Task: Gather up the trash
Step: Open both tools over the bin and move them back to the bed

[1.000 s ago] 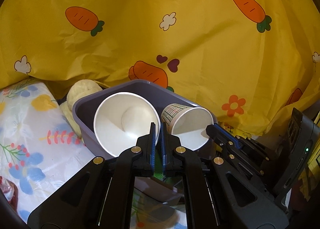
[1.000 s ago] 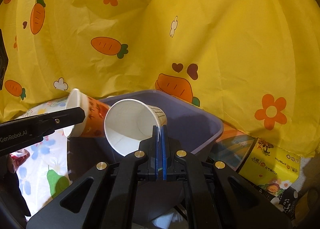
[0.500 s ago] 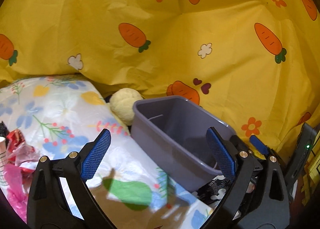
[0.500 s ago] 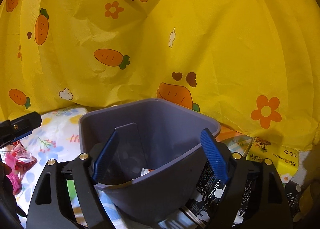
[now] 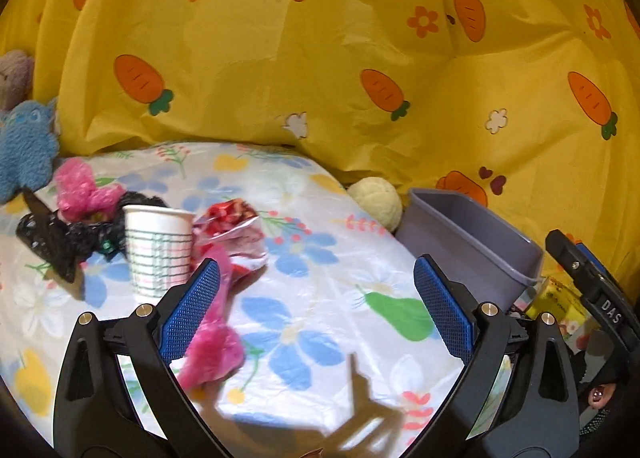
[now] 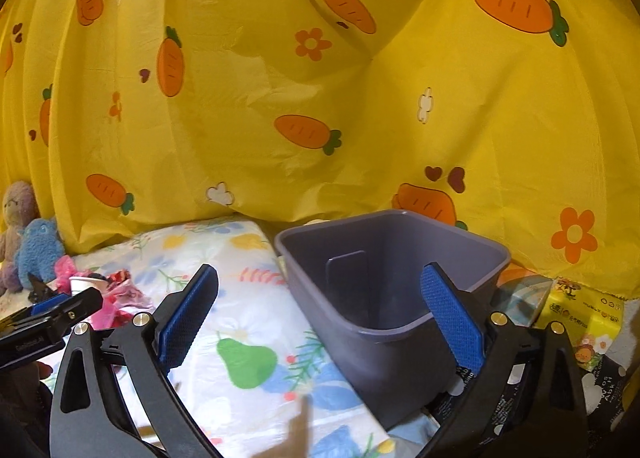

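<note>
Yellow carrot-print sheeting backs a floral plastic-covered bench (image 5: 304,338) with a grey plastic bin (image 6: 384,298) at its edge. Well left of that bin, an upright white paper cup with green grid lines (image 5: 157,250) stands among crumpled pink and red wrappers (image 5: 230,234). Left gripper (image 5: 316,310), jaws wide apart and empty, is nearer the cup, which sits ahead-left; right gripper (image 6: 320,314), jaws opening with nothing between them, faces the bin
</note>
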A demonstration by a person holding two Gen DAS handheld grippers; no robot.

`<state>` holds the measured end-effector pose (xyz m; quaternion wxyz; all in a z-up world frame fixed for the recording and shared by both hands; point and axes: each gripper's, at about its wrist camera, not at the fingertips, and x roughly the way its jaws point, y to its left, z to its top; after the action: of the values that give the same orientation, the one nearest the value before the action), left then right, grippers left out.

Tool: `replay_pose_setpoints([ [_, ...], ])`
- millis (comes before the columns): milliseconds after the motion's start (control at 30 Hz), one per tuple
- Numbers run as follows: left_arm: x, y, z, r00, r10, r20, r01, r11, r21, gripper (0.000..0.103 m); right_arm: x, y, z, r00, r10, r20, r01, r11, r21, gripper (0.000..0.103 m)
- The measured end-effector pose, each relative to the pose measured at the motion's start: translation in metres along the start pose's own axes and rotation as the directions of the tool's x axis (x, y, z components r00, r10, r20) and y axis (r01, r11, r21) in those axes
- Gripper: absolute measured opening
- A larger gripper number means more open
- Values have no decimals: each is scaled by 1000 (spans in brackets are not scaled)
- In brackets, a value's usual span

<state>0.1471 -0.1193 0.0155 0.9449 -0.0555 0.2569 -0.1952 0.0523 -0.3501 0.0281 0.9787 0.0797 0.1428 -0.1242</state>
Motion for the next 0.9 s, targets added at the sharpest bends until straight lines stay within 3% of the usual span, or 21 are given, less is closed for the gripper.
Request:
replay_pose_setpoints([
  [167,-31,41,-12,986,164,16,-163,985,-51,96,-7,46,-9,994,103,-27,-104,993,-56,97],
  [433,-74,95,-29,953,301,34,-295,949,-112,96,-2,114,-34,969,213,-124,-228,967,-118,97],
  [600,-95,120,-34,939,338,55,-324,929,-177,96,1,145,-48,953,247,-176,-273,952,-139,97],
  [900,-111,135,-38,926,371,65,-354,916,-191,96,12,183,-66,935,252,-250,-301,936,-183,97],
])
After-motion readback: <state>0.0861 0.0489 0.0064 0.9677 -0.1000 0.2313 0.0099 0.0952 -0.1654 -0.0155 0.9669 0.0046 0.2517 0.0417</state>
